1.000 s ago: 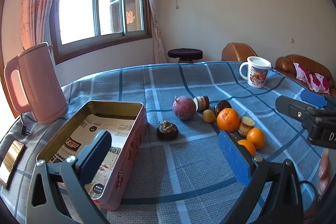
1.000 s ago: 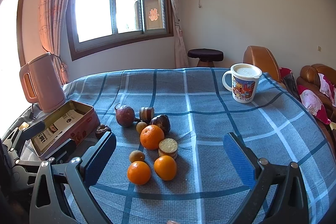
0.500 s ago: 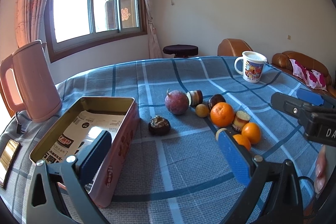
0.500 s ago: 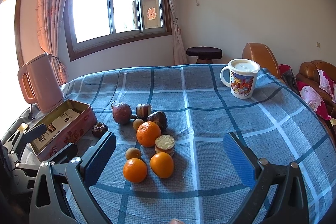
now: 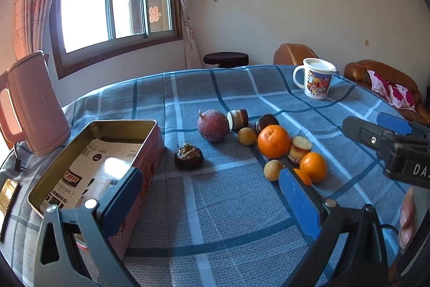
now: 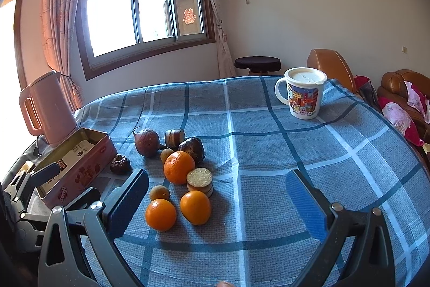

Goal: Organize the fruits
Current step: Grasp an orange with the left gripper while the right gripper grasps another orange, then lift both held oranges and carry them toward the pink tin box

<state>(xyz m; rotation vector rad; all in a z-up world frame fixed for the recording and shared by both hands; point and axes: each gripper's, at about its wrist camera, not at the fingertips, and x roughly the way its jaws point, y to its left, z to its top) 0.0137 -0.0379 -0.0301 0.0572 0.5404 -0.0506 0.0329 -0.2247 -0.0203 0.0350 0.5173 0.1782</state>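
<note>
Both hand-held grippers, left (image 5: 209, 195) and right (image 6: 217, 195), gape apart; tin (image 5: 150, 125) holds only printed paper (image 5: 88, 168).

I see a blue tablecloth (image 6: 268, 152) checked with white and dark-blue lines, 3 orange oranges (image 6: 179, 167), a dark-red round fruit (image 6: 146, 142), a pink tin (image 6: 78, 174) with gold inside, a pink kettle (image 5: 35, 104), a white cartoon-print mug (image 6: 303, 93), and blue gripper pads (image 6: 306, 205).

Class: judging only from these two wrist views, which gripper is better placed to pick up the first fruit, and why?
Probably the right gripper: open, with the two small oranges just ahead between its fingers. The left gripper, also open, sits by the pink tin, with only tablecloth directly ahead.
</note>
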